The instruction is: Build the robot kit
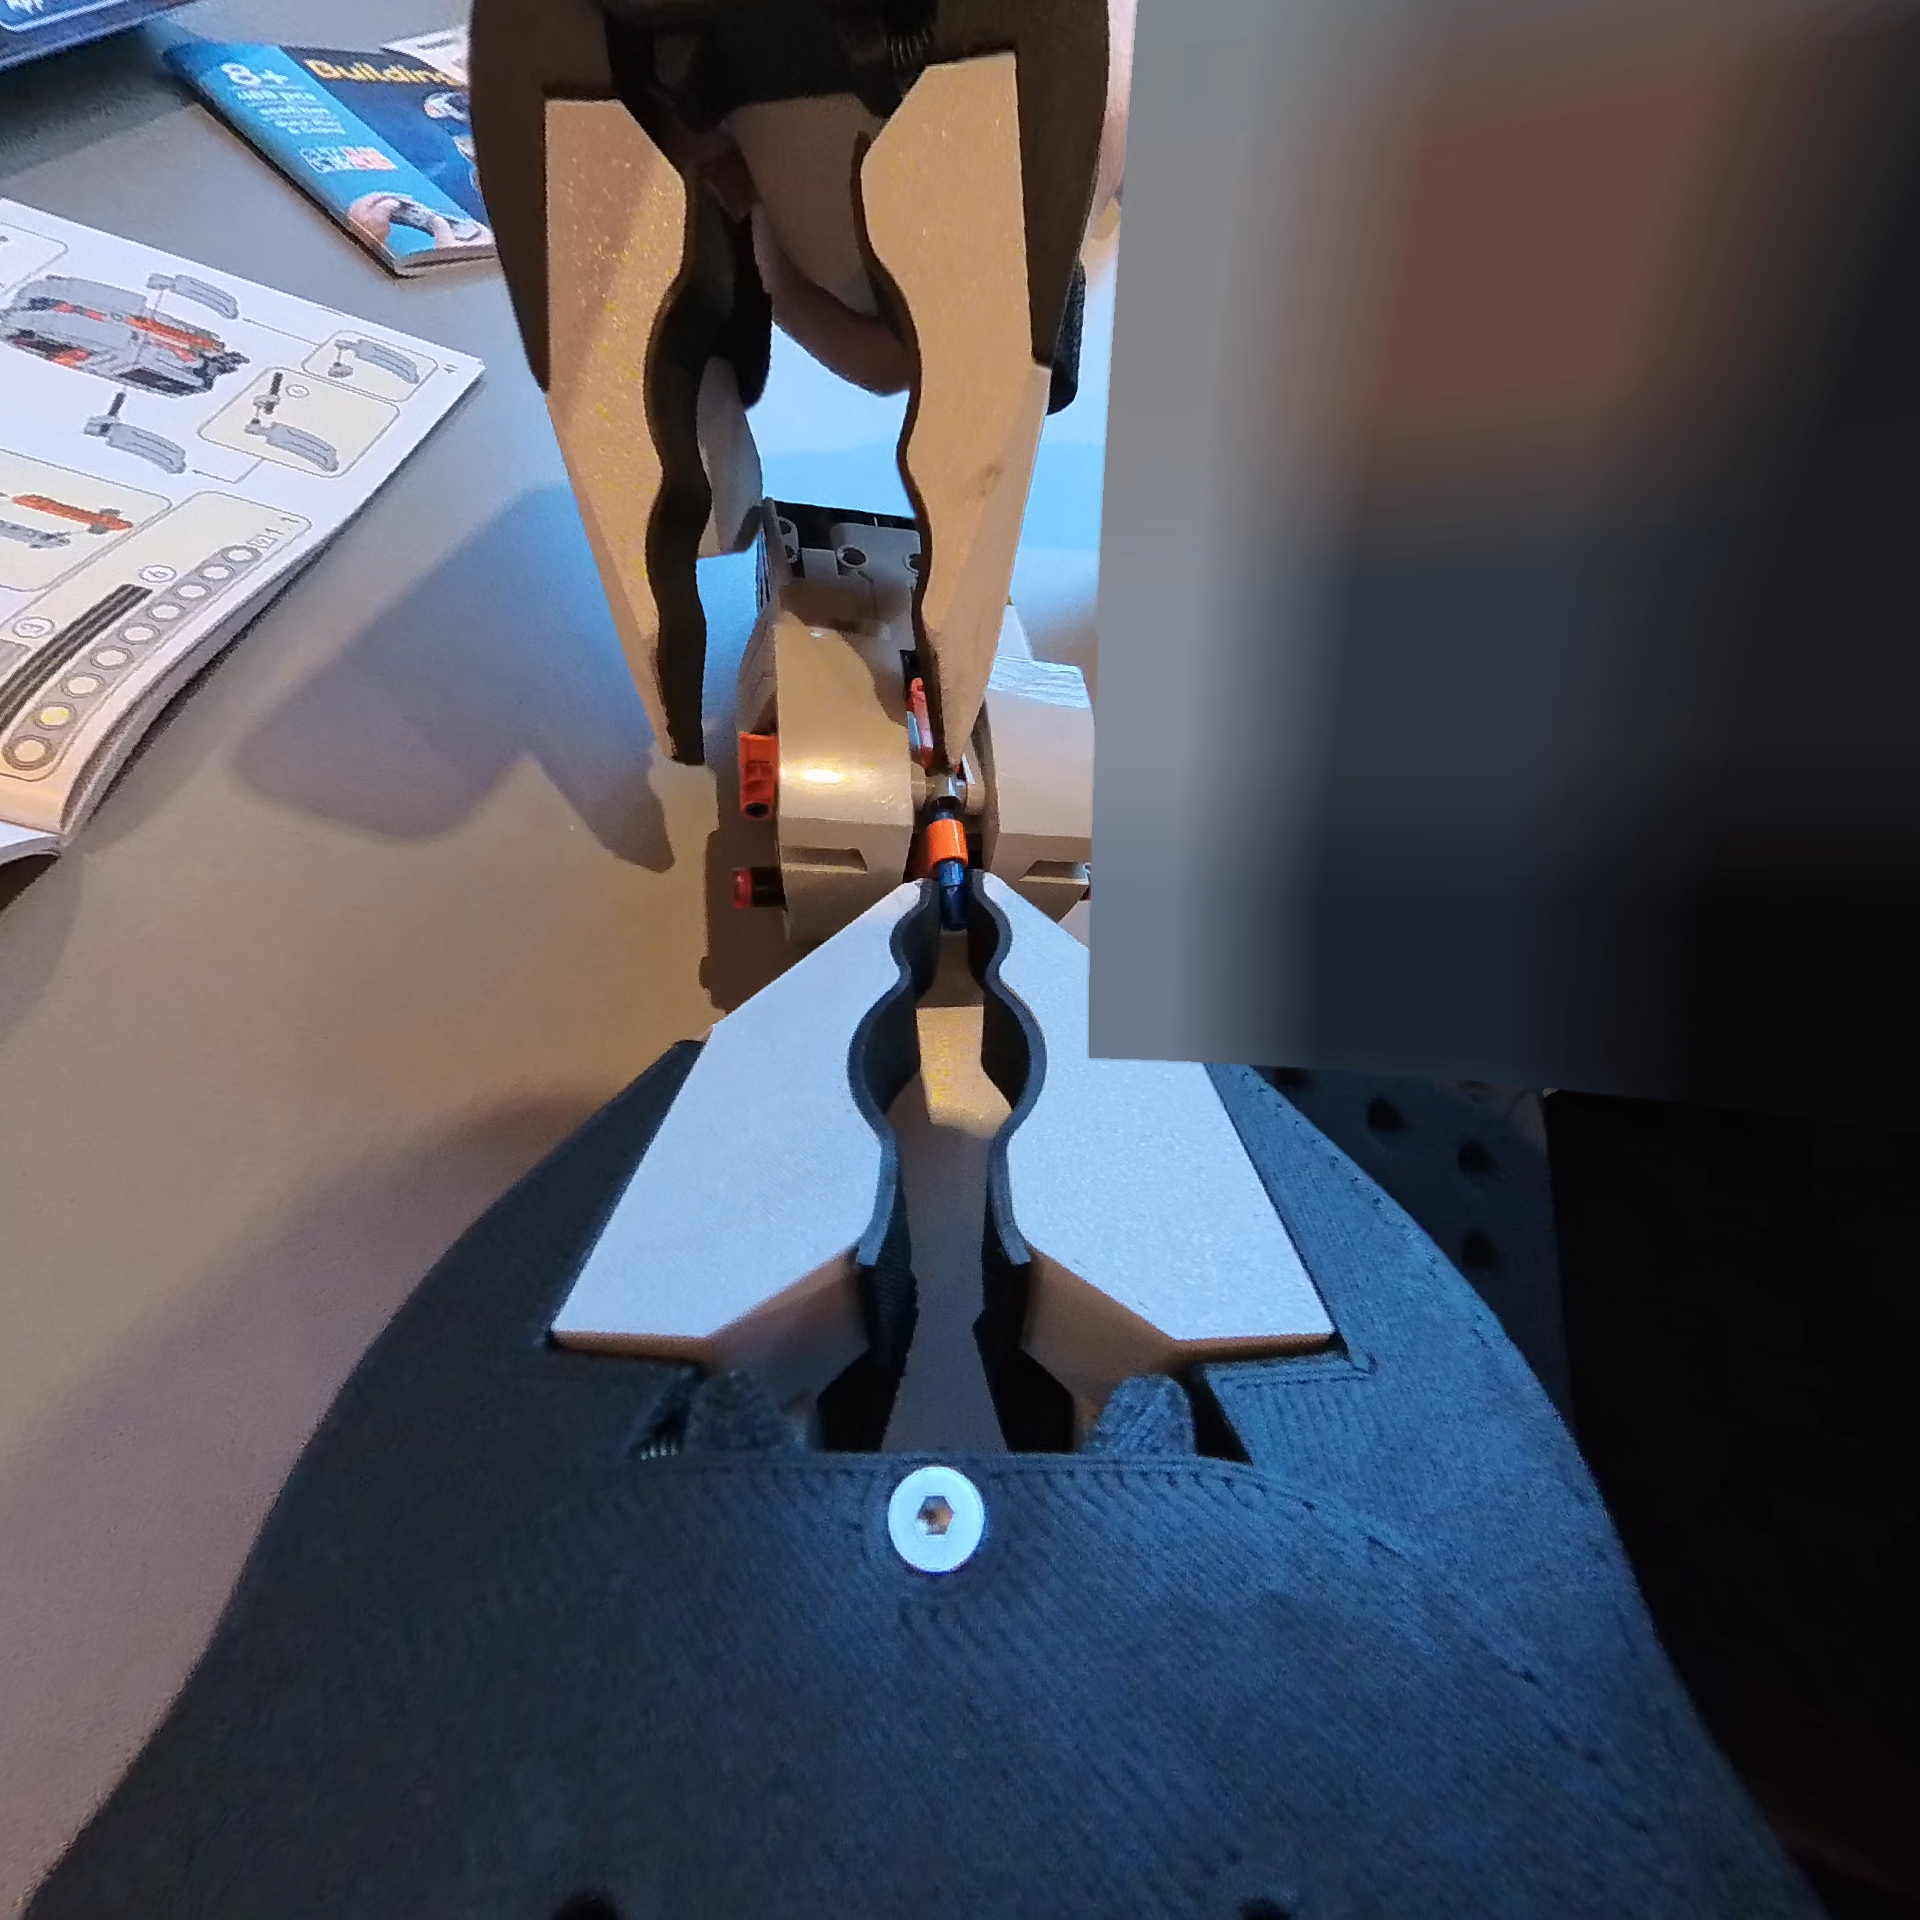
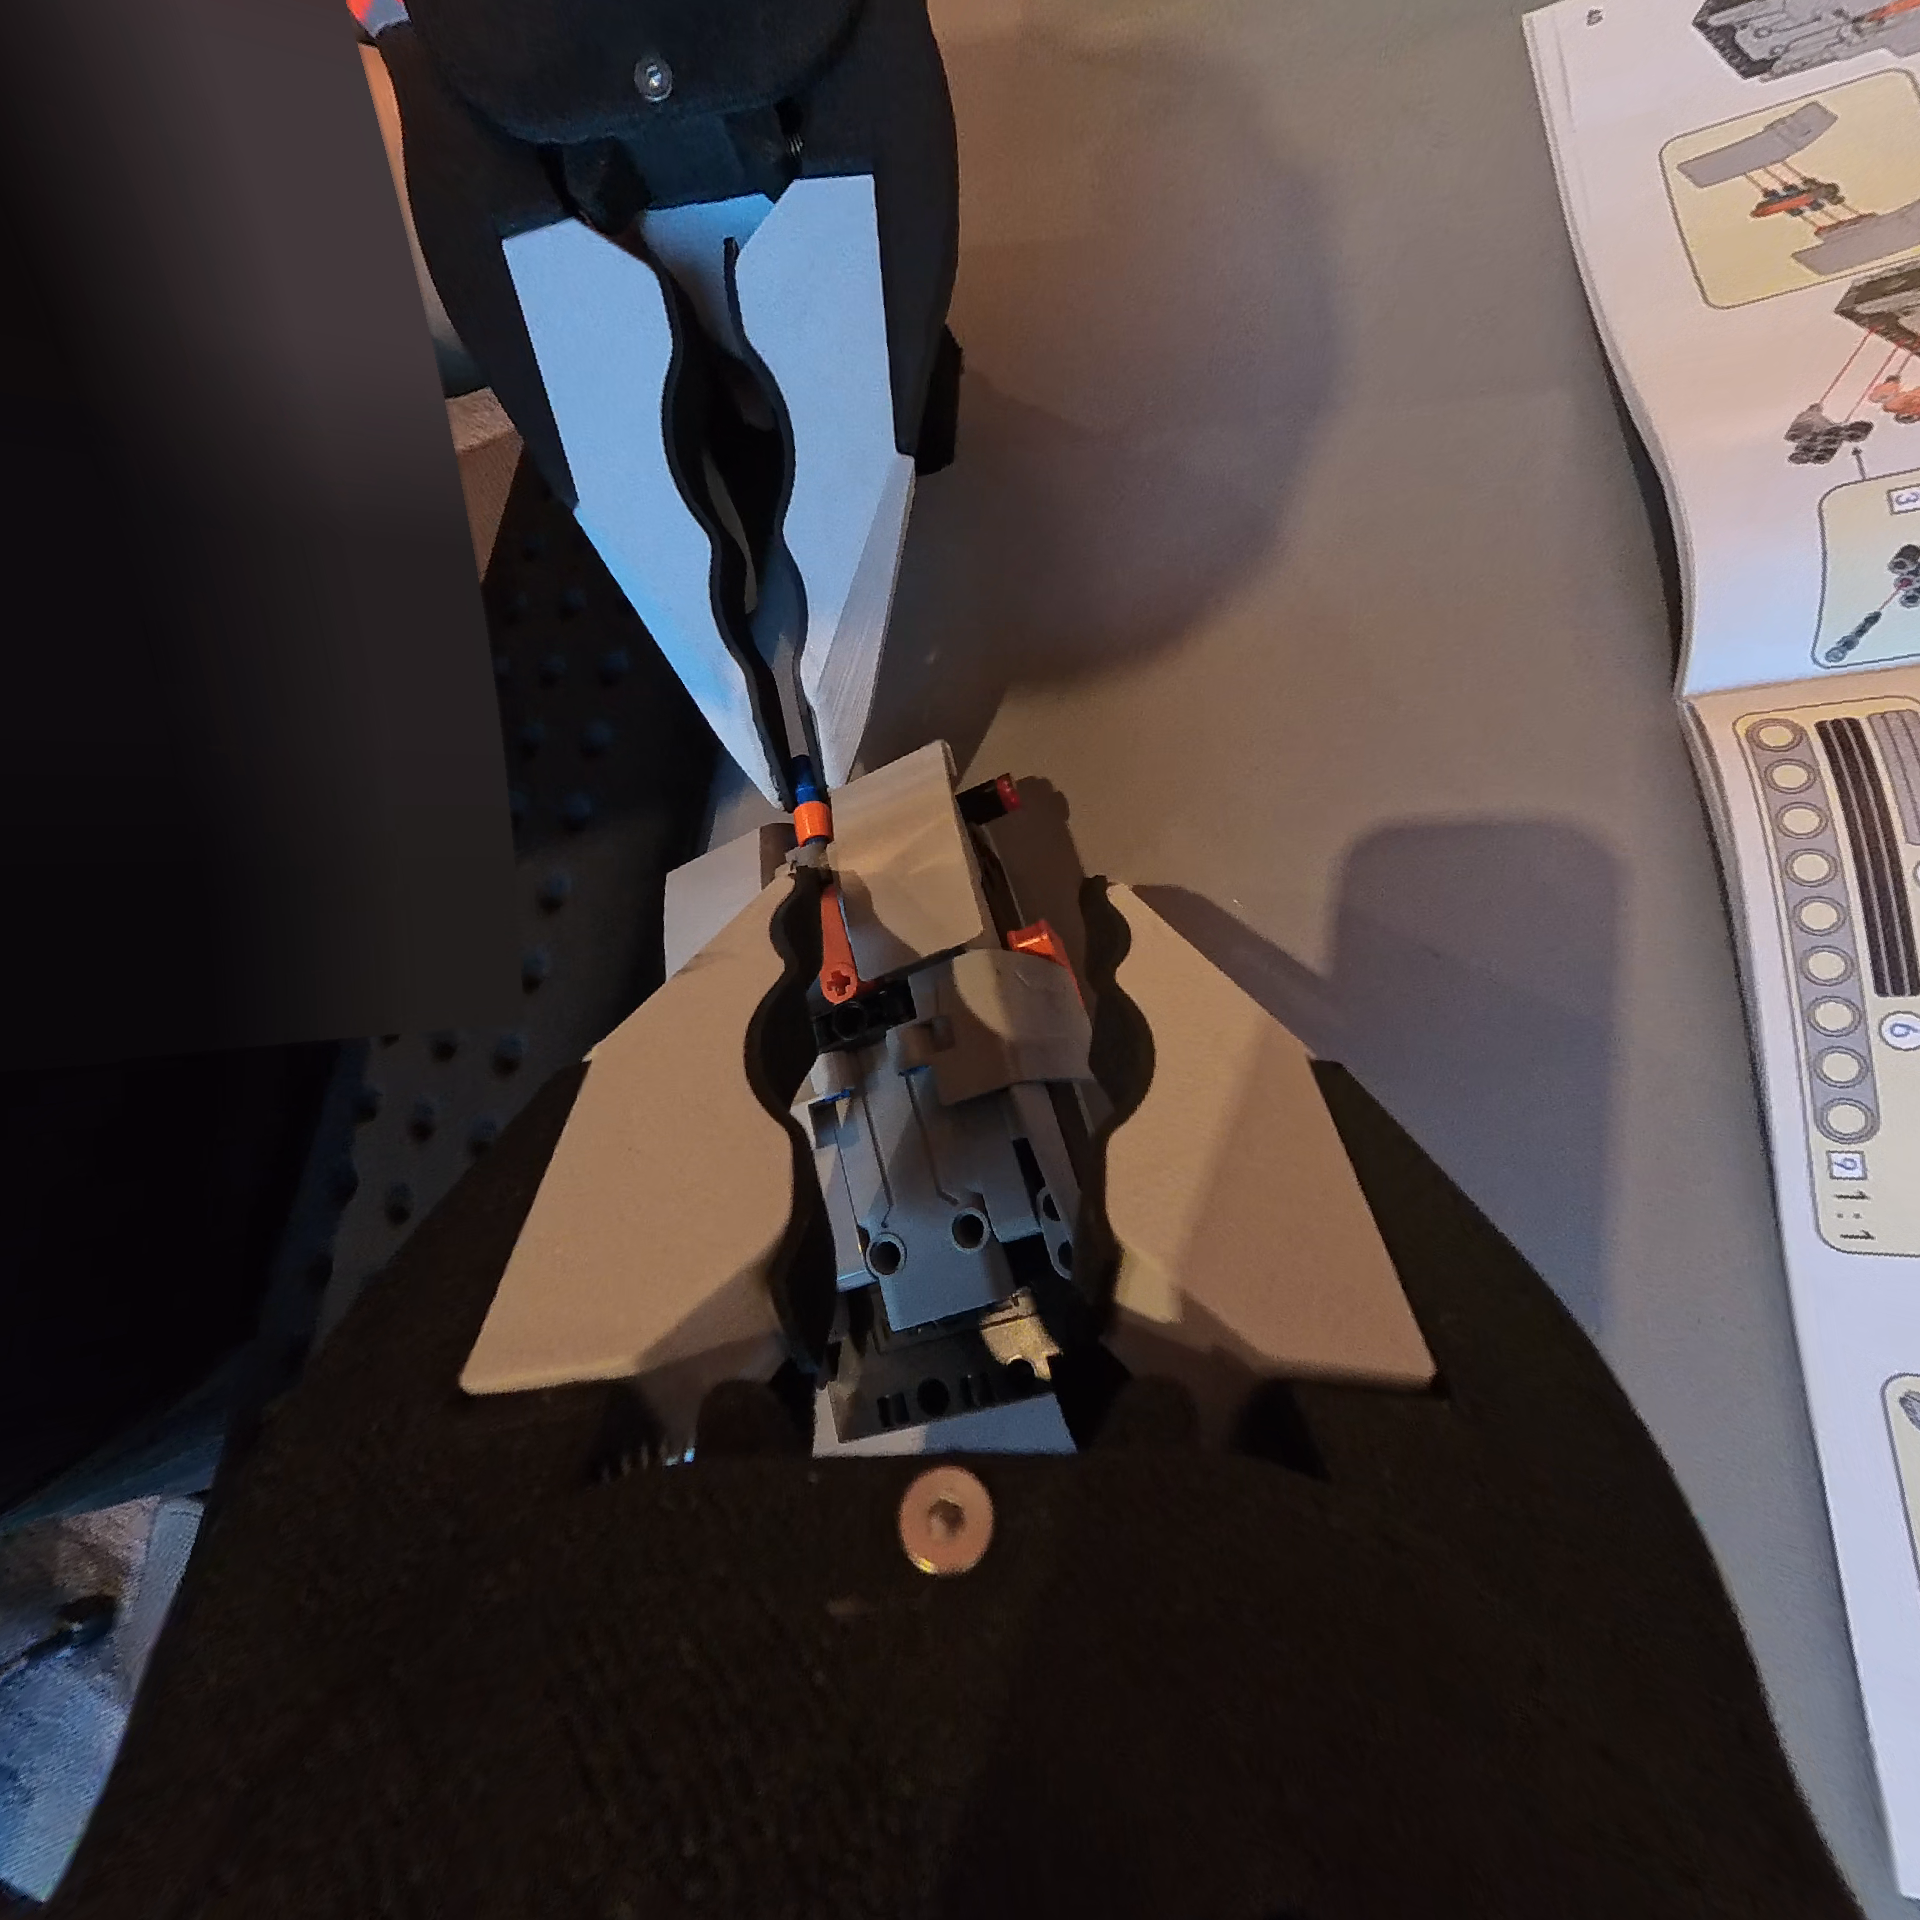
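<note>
My left gripper (image 1: 951,896) is shut on a small blue pin with an orange bush (image 1: 948,844), its tip pressed against the side of a grey brick-built model (image 1: 831,790). My right gripper (image 1: 816,748) comes in from the top of the left wrist view and is shut on the model, holding it just above the table. In the right wrist view my right gripper (image 2: 948,899) grips the model (image 2: 935,1195) by its sides. The left gripper (image 2: 795,790) meets the model from the far side with the pin (image 2: 808,826). Orange pins (image 2: 840,977) stick out of the model.
An open instruction booklet (image 1: 156,468) lies on the grey table (image 1: 312,987) to the left, with a blue leaflet (image 1: 343,135) behind it. The booklet (image 2: 1787,935) fills the right edge of the right wrist view. A dark studded plate (image 2: 551,727) lies at the left. Both grippers' tips are close together, under 4 cm apart.
</note>
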### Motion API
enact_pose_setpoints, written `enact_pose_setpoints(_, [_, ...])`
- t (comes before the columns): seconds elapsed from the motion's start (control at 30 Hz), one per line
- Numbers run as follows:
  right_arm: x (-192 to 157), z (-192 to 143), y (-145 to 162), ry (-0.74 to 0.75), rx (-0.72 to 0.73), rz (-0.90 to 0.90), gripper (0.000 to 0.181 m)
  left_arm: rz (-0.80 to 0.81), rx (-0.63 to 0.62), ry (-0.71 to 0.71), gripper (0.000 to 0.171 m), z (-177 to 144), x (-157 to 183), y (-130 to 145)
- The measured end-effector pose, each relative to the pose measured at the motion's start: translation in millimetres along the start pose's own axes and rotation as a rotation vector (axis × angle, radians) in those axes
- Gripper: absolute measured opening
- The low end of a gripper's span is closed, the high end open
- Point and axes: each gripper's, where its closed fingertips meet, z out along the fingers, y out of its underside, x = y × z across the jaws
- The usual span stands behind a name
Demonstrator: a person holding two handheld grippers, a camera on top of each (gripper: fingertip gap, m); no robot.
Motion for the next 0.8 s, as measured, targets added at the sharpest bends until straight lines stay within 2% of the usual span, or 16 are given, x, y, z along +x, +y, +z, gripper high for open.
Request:
enact_pose_setpoints(0.4, [0.4, 0.8, 0.1, -0.013, 0.012, 0.009, 0.050, -0.038, 0.018, 0.029, 0.001, -1.1, -0.6, 1.1])
enact_pose_setpoints(0.53, [1.4, 1.2, -0.4, 0.013, -0.027, 0.001, 0.049, -0.033, 0.023, 0.028, 0.001, -1.2, -0.7, 1.1])
enact_pose_setpoints(0.73, [-4.8, 3.4, -3.0, -0.007, -0.037, -0.039, 0.043, -0.082, 0.034, 0.068, 0.002, -1.3, -1.1, 0.3])
enact_pose_setpoints(0.8, [1.0, 3.6, -2.8, 0.000, -0.017, -0.020, 0.054, -0.070, 0.038, 0.049, 0.002, -1.4, -2.4, -0.3])
